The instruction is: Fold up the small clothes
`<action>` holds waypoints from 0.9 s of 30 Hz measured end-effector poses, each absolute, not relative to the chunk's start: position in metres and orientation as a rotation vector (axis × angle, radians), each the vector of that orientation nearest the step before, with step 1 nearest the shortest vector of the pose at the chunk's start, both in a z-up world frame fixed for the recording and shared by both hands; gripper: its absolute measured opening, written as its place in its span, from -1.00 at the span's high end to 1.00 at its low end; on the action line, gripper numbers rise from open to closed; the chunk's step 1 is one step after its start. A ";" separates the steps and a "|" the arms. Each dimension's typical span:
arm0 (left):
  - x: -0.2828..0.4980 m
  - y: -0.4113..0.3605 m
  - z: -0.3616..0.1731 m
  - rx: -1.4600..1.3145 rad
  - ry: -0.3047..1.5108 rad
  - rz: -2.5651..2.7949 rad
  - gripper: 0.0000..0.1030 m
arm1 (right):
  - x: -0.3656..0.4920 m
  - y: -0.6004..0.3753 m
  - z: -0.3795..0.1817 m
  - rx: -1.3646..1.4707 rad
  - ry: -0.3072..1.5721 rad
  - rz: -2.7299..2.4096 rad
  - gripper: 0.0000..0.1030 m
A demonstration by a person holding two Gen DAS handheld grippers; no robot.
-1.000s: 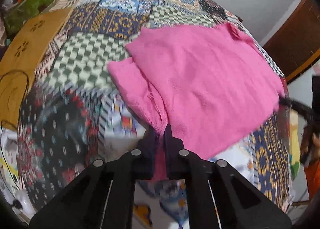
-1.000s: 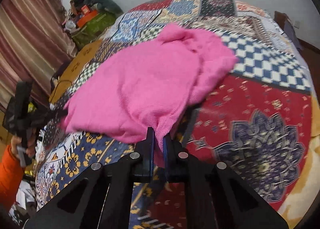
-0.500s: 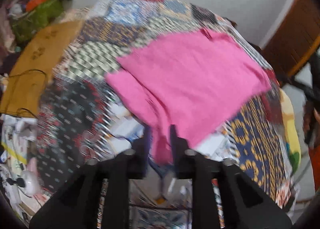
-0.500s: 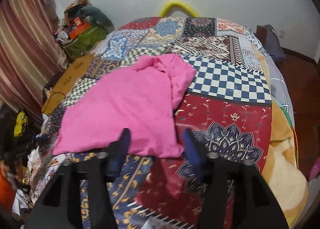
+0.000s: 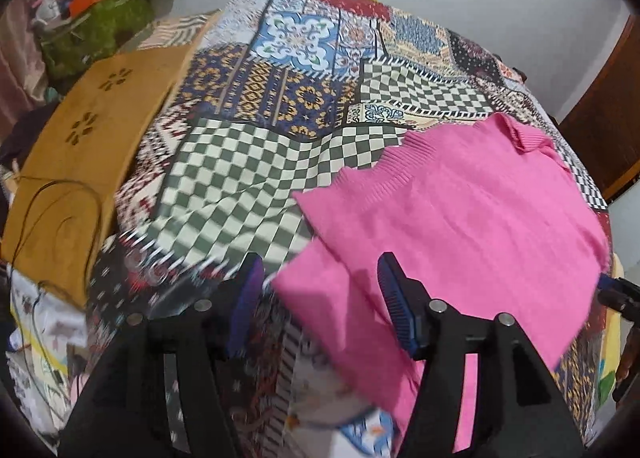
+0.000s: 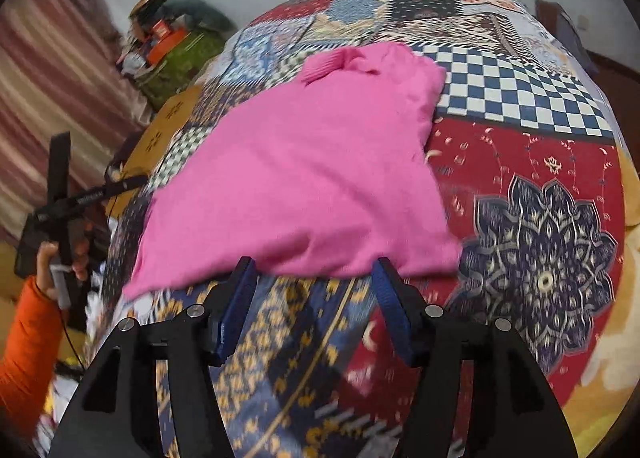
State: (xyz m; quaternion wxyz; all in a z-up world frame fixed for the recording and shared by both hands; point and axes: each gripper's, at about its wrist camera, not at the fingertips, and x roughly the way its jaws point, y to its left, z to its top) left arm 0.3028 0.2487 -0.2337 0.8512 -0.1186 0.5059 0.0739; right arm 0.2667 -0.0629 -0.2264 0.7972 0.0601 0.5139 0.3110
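A pink knitted sweater point(image 5: 460, 218) lies flat on a patchwork bedspread point(image 5: 248, 178), its ribbed collar at the far side. My left gripper point(image 5: 320, 270) hovers over the sweater's near left corner. Its jaws are opening, with a pink sleeve edge lying below the gap and the pads off it. From the right wrist view the same sweater point(image 6: 312, 170) spreads across the bedspread point(image 6: 540, 218). My right gripper point(image 6: 314, 270) stands open just short of the sweater's near hem, nothing pressed between its fingers. The left gripper point(image 6: 60, 194) shows at far left, held by a hand in an orange sleeve.
A mustard-yellow board with flower cut-outs point(image 5: 80, 146) and a dark cable runs along the bed's left side. A green bag with orange boxes point(image 5: 96, 26) sits in the far left corner. Striped curtains point(image 6: 48, 90) hang at left; a wooden door point(image 5: 608, 110) is at right.
Both grippers let go of the pink sweater and opened. The sweater dropped flat onto the bedspread. The left gripper shifted left, so the sweater now lies right of its centre.
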 end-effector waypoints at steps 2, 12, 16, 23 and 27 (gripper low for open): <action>0.315 0.251 -0.243 -0.245 1.078 0.146 -0.17 | 0.275 -0.065 -0.227 0.179 1.086 0.658 -0.08; 0.354 0.260 -0.291 -0.313 1.181 0.029 -0.33 | 0.304 -0.048 -0.224 0.083 0.990 0.616 0.75; 0.348 0.243 -0.285 -0.298 1.146 -0.083 0.67 | 0.322 -0.048 -0.227 0.099 1.000 0.632 0.84; 0.321 0.222 -0.272 -0.247 1.170 -0.093 0.76 | 0.336 -0.046 -0.222 0.028 0.975 0.576 0.83; 0.297 0.213 -0.263 -0.258 1.185 -0.088 0.77 | 0.323 -0.048 -0.218 0.025 1.021 0.577 0.19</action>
